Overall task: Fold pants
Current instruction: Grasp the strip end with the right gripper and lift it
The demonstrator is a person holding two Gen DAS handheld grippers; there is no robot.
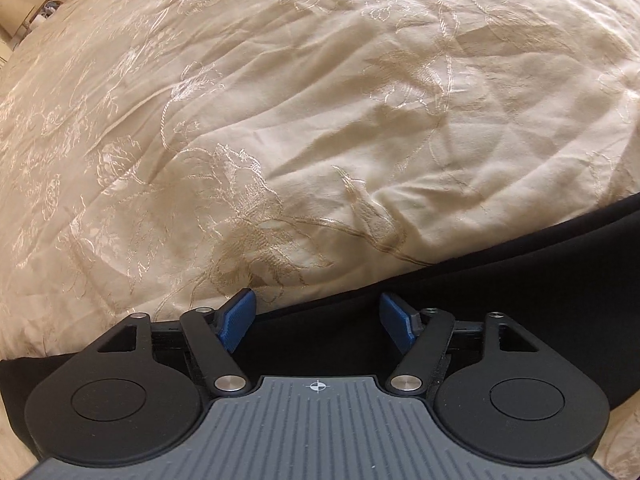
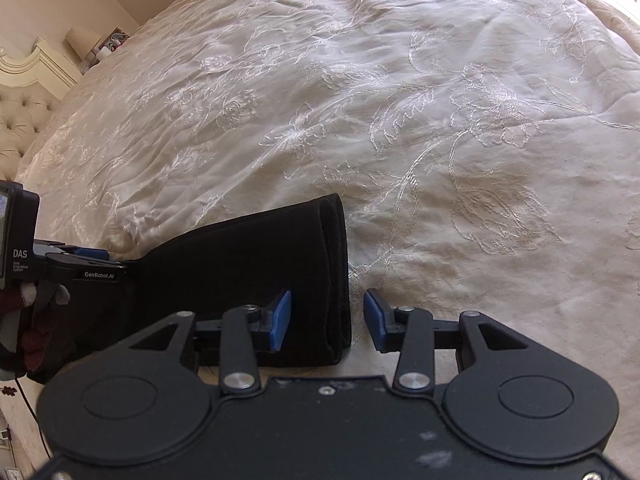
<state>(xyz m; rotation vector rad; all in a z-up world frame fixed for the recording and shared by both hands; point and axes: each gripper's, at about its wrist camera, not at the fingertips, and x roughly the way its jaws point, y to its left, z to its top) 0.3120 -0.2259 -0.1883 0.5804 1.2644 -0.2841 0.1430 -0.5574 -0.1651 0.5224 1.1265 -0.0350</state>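
Black pants [image 2: 256, 264] lie folded lengthwise on the cream bedspread; the layered leg ends face right in the right wrist view. In the left wrist view the pants [image 1: 500, 280] run as a dark band along the bottom right. My left gripper [image 1: 318, 322] is open, low over the pants' edge, blue pads apart with black cloth between them. It also shows at the left in the right wrist view [image 2: 86, 256], at the pants' narrow end. My right gripper [image 2: 328, 318] is open, its jaws straddling the folded leg ends near the hem.
The cream embroidered bedspread [image 2: 400, 100] stretches across both views. A tufted headboard [image 2: 20, 120] and a bedside table with a lamp [image 2: 86, 42] stand at the far left. The bed's near edge runs along the bottom left.
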